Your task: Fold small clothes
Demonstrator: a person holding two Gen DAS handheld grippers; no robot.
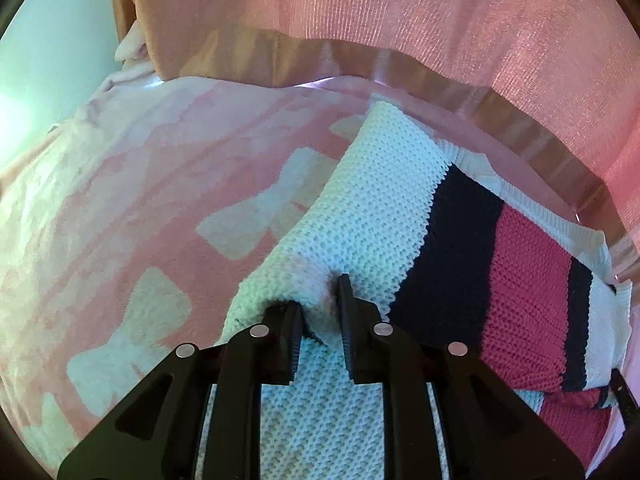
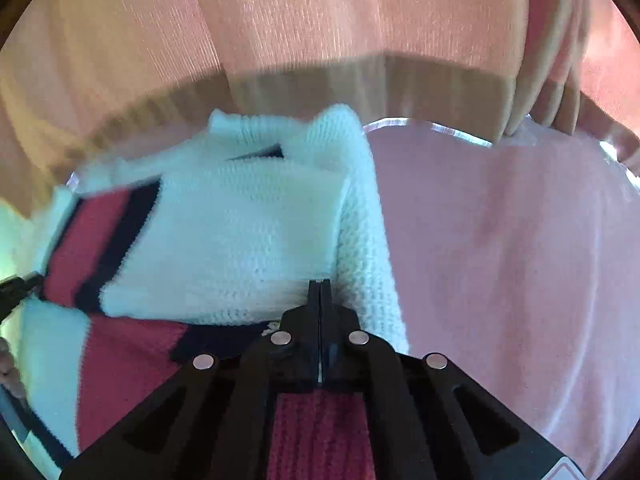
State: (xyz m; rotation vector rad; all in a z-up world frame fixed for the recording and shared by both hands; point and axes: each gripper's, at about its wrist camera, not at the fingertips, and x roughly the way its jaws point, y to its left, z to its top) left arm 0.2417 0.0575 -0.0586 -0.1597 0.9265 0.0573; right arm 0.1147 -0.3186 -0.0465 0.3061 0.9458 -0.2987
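Observation:
A small knit sweater, white with navy and red stripes, lies on a pink blanket. My left gripper is shut on a fold of the sweater's white knit, which bunches between the two fingers. In the right wrist view the sweater lies partly folded, a white panel over the red and navy stripes. My right gripper has its fingers pressed together at the white panel's near edge, with red knit under it; whether any fabric is pinched between them does not show.
The pink blanket with white bow shapes covers the surface on the left. Plain pink fabric lies to the right of the sweater. A pink curtain with a tan hem hangs close behind.

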